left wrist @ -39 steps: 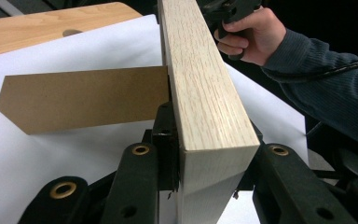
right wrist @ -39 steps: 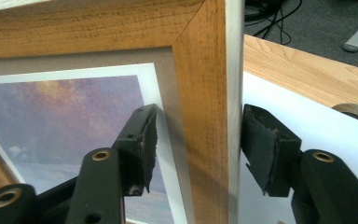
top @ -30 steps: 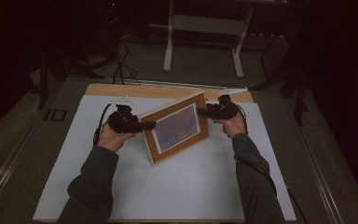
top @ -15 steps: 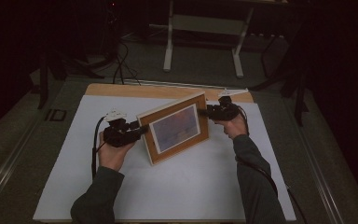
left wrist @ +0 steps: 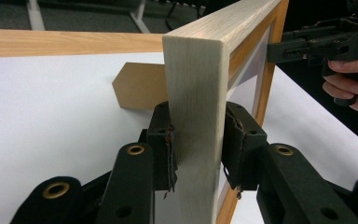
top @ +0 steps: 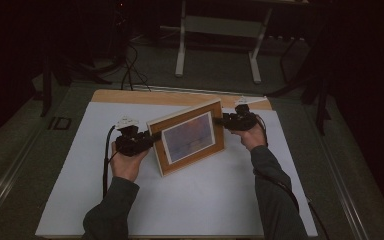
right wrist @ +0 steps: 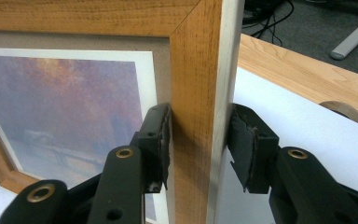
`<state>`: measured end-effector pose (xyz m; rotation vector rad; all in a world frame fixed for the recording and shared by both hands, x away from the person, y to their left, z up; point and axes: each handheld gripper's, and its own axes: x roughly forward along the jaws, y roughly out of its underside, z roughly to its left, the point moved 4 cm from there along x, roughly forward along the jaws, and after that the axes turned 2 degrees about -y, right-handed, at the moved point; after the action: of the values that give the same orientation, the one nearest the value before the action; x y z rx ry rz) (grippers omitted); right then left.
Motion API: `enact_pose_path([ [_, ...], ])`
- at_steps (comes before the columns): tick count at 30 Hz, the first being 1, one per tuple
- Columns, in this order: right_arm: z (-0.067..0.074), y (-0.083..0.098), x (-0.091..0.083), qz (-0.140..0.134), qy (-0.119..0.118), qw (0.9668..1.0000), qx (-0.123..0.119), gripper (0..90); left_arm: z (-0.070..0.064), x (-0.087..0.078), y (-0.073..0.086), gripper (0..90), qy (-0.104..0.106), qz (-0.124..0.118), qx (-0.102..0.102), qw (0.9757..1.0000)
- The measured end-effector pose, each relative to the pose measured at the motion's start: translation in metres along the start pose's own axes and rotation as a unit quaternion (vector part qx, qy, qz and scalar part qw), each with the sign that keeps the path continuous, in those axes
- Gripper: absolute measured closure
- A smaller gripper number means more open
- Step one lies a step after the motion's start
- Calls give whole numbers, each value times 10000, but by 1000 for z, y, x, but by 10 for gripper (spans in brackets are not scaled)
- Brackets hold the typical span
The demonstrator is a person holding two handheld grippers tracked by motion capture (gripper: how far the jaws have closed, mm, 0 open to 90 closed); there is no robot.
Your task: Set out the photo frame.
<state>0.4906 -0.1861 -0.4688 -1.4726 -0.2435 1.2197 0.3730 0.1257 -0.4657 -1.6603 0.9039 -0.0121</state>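
A wooden picture frame [top: 187, 137] with a purple-toned print stands tilted on the white sheet [top: 205, 200]. My left gripper [top: 152, 137] is at its left edge. In the left gripper view its jaws have just been closing, and both pads now press the pale side of the frame [left wrist: 196, 93], so my left gripper [left wrist: 196, 149] is shut on it. My right gripper [top: 217, 121] holds the upper right edge. Its jaws have also just narrowed, and my right gripper [right wrist: 198, 140] clamps the front and back of the frame [right wrist: 191, 70]. The brown easel back [left wrist: 137, 86] props the frame from behind.
The white sheet covers most of a wooden table [top: 130, 96], whose far strip is bare and has a round hole [right wrist: 342, 109]. A metal stand [top: 217, 25] and cables [top: 130, 65] lie on the dark floor beyond. The person's forearms enter from the bottom.
My left hand has slid down the frame's left edge toward the person, and its jaws have come together on that edge. The right hand and the frame have stayed put.
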Motion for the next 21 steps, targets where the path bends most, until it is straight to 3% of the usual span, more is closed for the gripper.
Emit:
enact_pose_path([
  [11, 4, 2, -5, 53, 197, 9998, -10, 613, 14, 6, -8, 671, 255, 55, 189, 9995],
  [15, 9, 2, -7, 132, 413, 9990, -45, 612, 18, 8, -11, 673, 354, 73, 233, 9991],
  [21, 12, 4, -9, 70, 546, 9985, 52, 612, 23, 10, -15, 680, 562, 160, 302, 9978],
])
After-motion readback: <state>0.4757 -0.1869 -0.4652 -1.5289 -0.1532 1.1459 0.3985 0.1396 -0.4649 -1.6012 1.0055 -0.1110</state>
